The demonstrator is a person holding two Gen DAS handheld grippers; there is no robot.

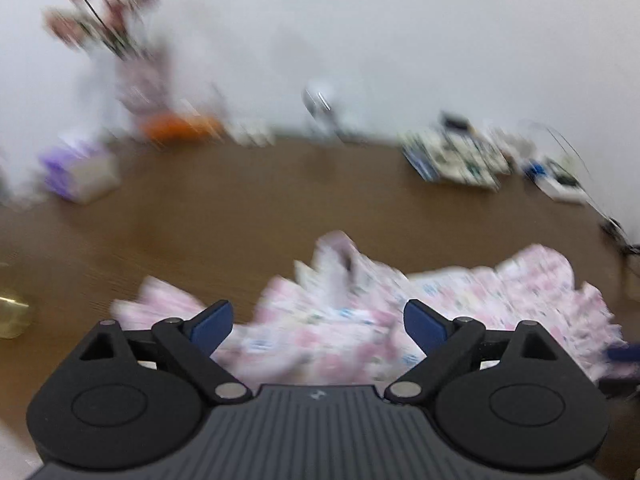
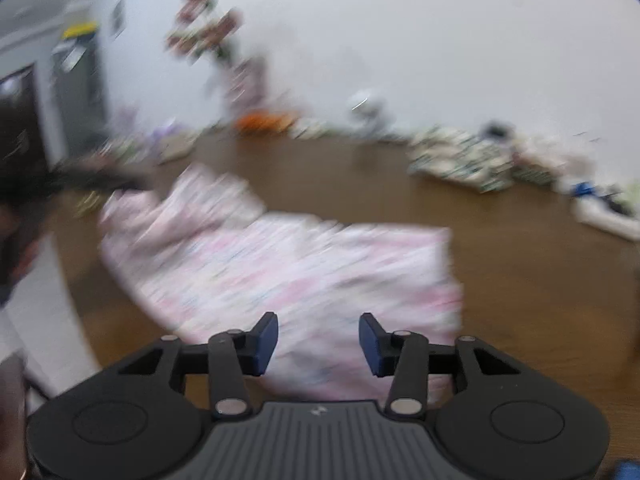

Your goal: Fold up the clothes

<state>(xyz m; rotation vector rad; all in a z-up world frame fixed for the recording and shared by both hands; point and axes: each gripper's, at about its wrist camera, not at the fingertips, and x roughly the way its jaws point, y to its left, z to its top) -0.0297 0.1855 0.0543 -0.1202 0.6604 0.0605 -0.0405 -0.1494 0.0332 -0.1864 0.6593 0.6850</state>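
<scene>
Brown wooden tabletop [image 1: 240,208] runs back to a white wall [image 1: 400,40], with blurred clutter along its far edge. On the near part of the surface lies the pink patterned garment [image 2: 288,264], rumpled. My left gripper [image 1: 318,326] hangs over it with jaws spread wide, nothing pinched. My right gripper [image 2: 318,340] is parted above the cloth's near edge, gripping nothing.

Pink-and-white patterned garment [image 2: 280,272] lies crumpled on brown table [image 2: 520,248], partly spread, edges bunched; print possibly small coloured motifs, too blurred to read.
</scene>
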